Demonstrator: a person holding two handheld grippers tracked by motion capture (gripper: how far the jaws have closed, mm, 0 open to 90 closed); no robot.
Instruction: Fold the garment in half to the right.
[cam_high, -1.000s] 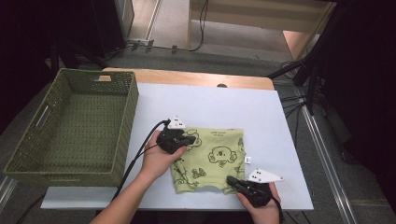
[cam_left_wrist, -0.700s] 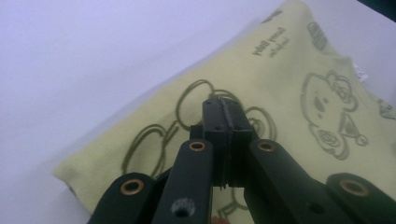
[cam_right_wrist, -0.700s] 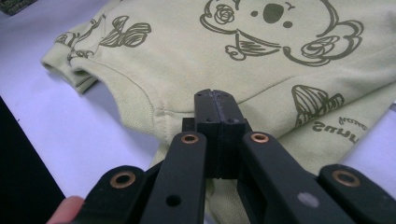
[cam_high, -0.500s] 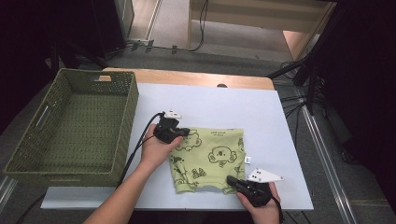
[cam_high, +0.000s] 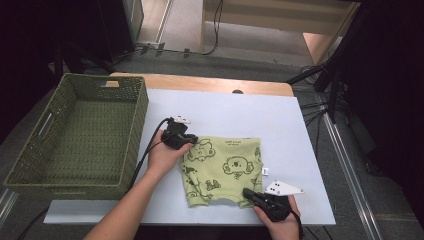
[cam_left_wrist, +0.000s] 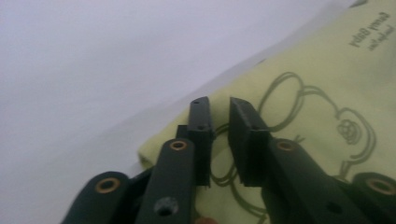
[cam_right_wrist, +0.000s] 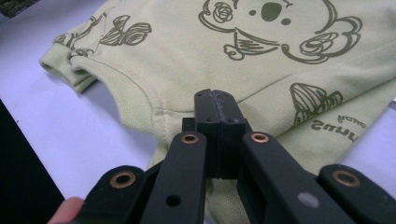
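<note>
Folded green garment (cam_high: 224, 170) lies flat on the desk (cam_high: 280, 125), right of the basket (cam_high: 75, 135). Left claw (cam_left_wrist: 217, 135) has just been opening at its top-left corner, nothing pinched; right claw (cam_right_wrist: 217, 116) is clamped on the bottom hem. Risk: a one-sided pull drags and unfolds it.

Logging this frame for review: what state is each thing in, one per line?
Green garment: folded, lying flat on the white table.
Left tool: jaws just opened slightly, a narrow gap between them, above the garment's corner, gripping nothing.
Right tool: shut, jaws pressed together at the garment's near edge; whether cloth is pinched is unclear.
Green basket: upright, empty.
</note>
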